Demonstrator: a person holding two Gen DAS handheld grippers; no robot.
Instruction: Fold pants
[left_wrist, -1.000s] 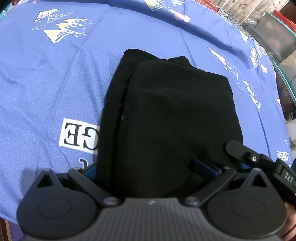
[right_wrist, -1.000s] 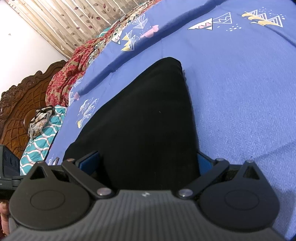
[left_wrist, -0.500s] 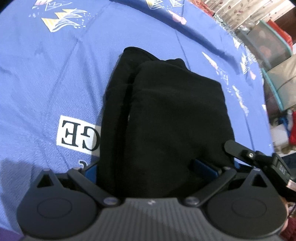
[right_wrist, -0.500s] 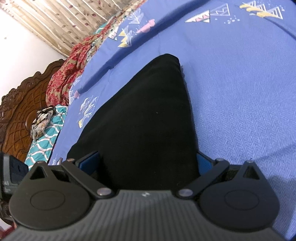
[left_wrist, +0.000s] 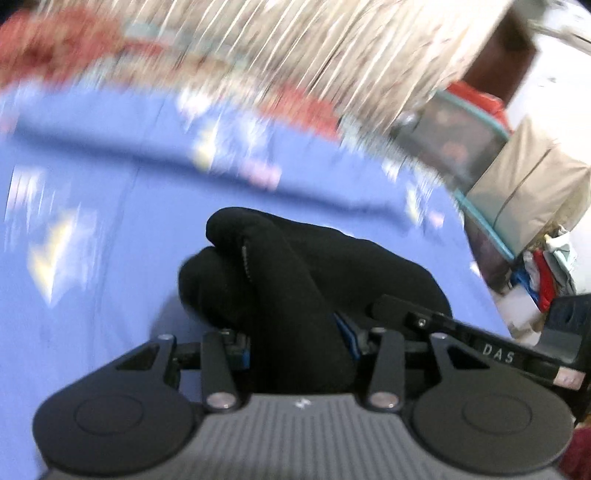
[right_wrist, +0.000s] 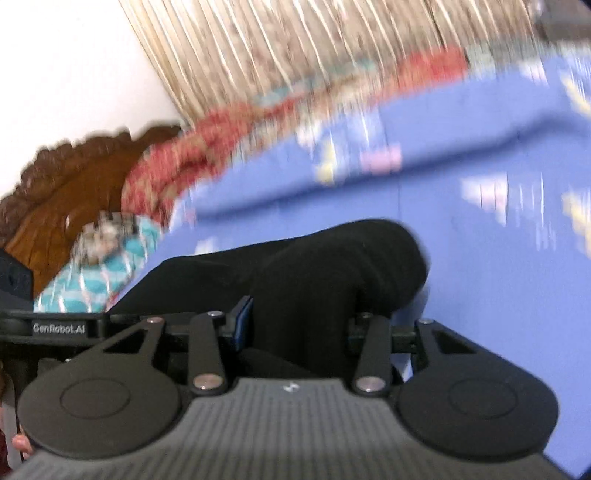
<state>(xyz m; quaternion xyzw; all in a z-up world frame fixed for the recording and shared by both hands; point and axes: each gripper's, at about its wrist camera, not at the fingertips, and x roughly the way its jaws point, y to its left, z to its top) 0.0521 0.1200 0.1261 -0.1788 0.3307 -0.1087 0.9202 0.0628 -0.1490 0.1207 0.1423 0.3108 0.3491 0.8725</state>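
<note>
1. Pants (left_wrist: 295, 280), black and already folded small, sit on the blue bed sheet (left_wrist: 103, 236). The near end is lifted up off the sheet, and the far end looks like it is lying on it.
2. Left gripper (left_wrist: 297, 343) has just been closing, and its blue pads now pinch a thick bunch of the black cloth.
3. Right gripper (right_wrist: 299, 325) has just been closing too, and it squeezes the other near corner of the pants (right_wrist: 332, 266).
4. Cloth like this looks soft and floppy. I think it is light, and it will sag and droop in the middle.
5. Best spots to hold are the two near corners, with all the layers pinched together, so none slips out.
</note>
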